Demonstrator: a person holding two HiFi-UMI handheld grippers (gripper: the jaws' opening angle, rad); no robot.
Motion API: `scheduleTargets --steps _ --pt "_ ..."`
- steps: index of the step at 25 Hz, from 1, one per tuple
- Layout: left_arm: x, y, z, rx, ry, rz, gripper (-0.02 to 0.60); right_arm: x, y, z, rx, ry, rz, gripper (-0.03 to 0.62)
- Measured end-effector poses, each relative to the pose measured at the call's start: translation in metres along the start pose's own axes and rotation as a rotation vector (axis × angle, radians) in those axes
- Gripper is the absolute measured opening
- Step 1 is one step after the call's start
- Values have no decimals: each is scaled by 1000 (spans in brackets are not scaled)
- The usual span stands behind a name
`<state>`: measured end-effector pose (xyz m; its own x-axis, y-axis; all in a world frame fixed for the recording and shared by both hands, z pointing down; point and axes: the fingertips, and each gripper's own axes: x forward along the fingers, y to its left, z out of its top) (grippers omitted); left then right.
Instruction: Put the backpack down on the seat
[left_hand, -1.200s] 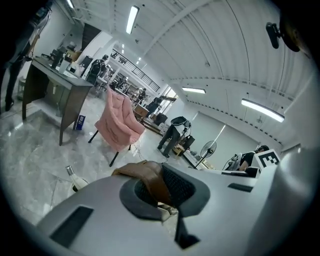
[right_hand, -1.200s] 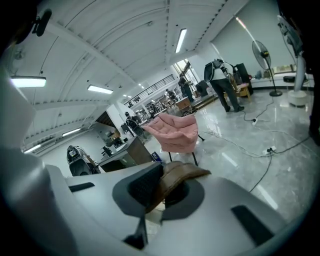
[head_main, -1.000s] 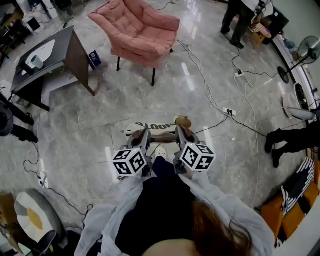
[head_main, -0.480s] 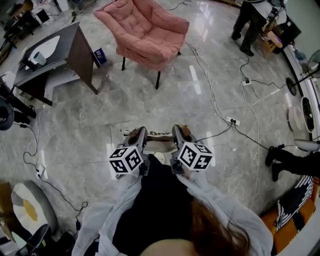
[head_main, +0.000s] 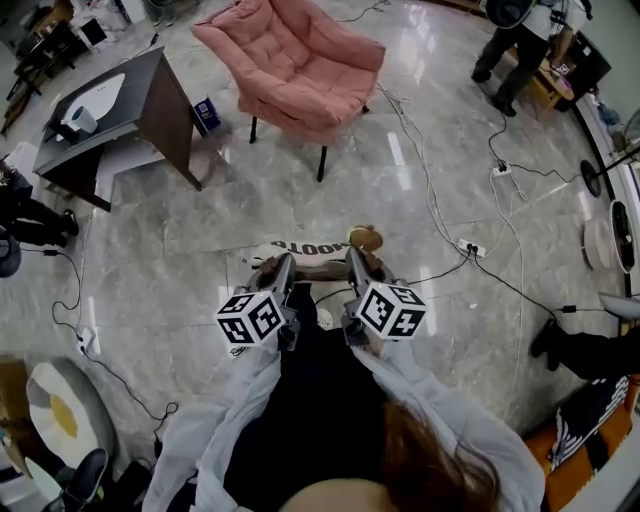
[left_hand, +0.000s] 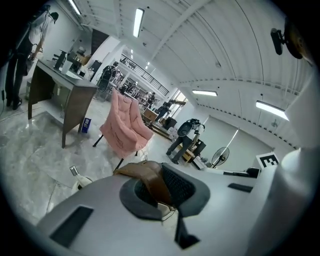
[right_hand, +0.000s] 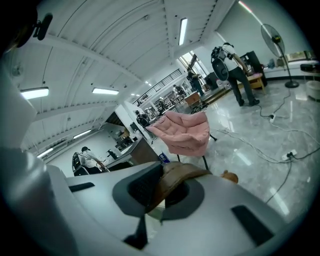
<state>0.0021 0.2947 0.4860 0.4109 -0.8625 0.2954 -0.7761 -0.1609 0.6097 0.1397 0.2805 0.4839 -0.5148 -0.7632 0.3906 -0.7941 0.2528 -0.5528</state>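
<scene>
A beige backpack (head_main: 305, 256) with dark lettering and a brown plush charm (head_main: 365, 238) hangs above the floor in front of the person, carried by both grippers. My left gripper (head_main: 282, 268) is shut on one brown strap (left_hand: 149, 176), which runs between its jaws (left_hand: 161, 194). On the other brown strap (right_hand: 176, 178) my right gripper (head_main: 356, 264) is shut, gripped at the jaws (right_hand: 159, 196). The seat, a pink padded armchair (head_main: 296, 62) on dark legs, stands ahead across a stretch of marble floor. Both gripper views show the pink armchair (left_hand: 124, 131) (right_hand: 186, 133) beyond the jaws.
A dark desk (head_main: 125, 105) stands left of the chair, with a blue box (head_main: 207, 115) on the floor beside it. Cables and a power strip (head_main: 468, 247) cross the floor on the right. A person (head_main: 512, 45) stands far right; a round stool (head_main: 58, 428) is at lower left.
The chair and desk have shifted a little nearer in the head view, so the person has moved toward them. The backpack swung slightly between the grippers, which both stayed shut on the straps.
</scene>
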Motion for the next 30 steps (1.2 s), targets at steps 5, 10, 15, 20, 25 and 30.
scheduleTargets --steps 5,10,15,20,25,30 --pt "24 14 16 13 -6 17 14 28 -5 8 16 28 2 9" --pt "57 35 42 23 -1 25 14 72 -6 25 10 47 -6 9" --pt "101 56 84 23 -3 27 14 121 -1 59 -2 33 -3 9" --pt "145 67 123 17 -3 5 14 166 -5 94 1 12 -14 9" --pt "173 84 146 12 11 7 14 202 -5 111 2 22 -17 9" --pt "201 103 174 10 14 4 14 242 -2 133 -12 18 -21 9"
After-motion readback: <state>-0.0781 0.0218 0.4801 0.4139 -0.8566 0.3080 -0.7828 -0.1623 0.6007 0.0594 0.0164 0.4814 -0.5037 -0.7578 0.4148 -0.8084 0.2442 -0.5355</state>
